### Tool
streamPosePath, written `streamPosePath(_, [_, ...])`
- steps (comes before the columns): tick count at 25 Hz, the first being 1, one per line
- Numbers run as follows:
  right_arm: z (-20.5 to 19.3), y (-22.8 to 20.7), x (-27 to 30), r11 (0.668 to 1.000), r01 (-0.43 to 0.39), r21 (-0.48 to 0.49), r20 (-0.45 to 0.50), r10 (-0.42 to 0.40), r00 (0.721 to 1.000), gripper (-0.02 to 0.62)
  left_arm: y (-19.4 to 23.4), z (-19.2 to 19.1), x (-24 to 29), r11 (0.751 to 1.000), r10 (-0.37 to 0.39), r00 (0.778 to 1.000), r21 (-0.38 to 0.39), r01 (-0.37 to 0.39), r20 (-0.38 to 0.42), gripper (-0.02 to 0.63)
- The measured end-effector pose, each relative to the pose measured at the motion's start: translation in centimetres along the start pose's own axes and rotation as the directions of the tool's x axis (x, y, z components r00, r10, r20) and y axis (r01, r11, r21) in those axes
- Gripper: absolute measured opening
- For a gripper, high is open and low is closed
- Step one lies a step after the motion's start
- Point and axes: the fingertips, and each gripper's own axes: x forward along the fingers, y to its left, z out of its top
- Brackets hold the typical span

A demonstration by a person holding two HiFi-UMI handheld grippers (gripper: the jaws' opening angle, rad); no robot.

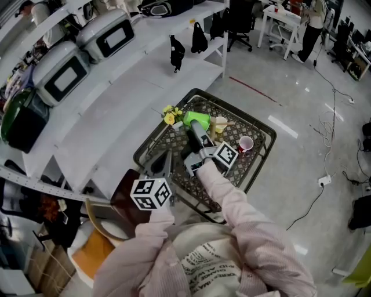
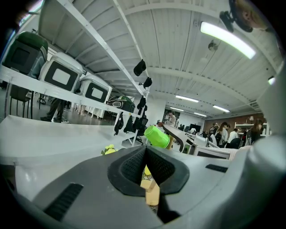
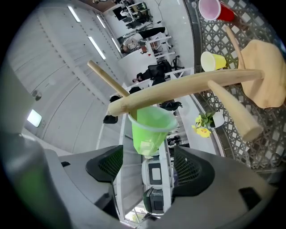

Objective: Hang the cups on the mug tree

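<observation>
The translucent green plastic cup (image 3: pixel 149 129) hangs on a peg of the pale wooden mug tree (image 3: pixel 201 82) at frame centre. Its bottom sits between the right gripper's (image 3: pixel 149 164) widely spread jaws and touches neither pad.

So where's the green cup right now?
In the right gripper view the green cup hangs on a peg of the wooden mug tree, right in front of the open right gripper.

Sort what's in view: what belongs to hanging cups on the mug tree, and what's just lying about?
Job: mug tree, green cup on its peg, yellow cup, red cup, right gripper.
Lying about: yellow flowers, shelf bins, black bags.
</observation>
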Motion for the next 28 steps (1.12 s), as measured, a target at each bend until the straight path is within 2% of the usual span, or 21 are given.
streamPosePath(10, [-3.7,0.8,-1.5,0.993,-0.022,-0.12,-0.141,0.005,0.99,0.313,0.1,-0.4,-1.2,1.0,-0.026,1.0,0.001,0.026,-0.004,-0.002])
streamPosePath(17, [-5.9,1.6,-4.2,0.963,-0.051,-0.263,-0.23,-0.011,0.973,0.313,0.1,-1.3,-2.0,0.999,-0.053,0.998,-0.007,0.053,-0.015,-0.002])
streamPosePath(21, [-6.7,2.4,-6.1,0.92,-0.087,-0.382,-0.279,-0.025,0.96,0.313,-0.4,-2.0,-2.0,0.997,-0.079,0.997,-0.013,0.079,-0.023,-0.002])
streamPosePath(28, [-7.3,4.7,-8.6,0.796,-0.166,-0.582,-0.323,-0.039,0.946,0.313,-2.2,-3.3,-1.7,0.99,-0.143,0.989,-0.018,0.143,-0.042,-0.002])
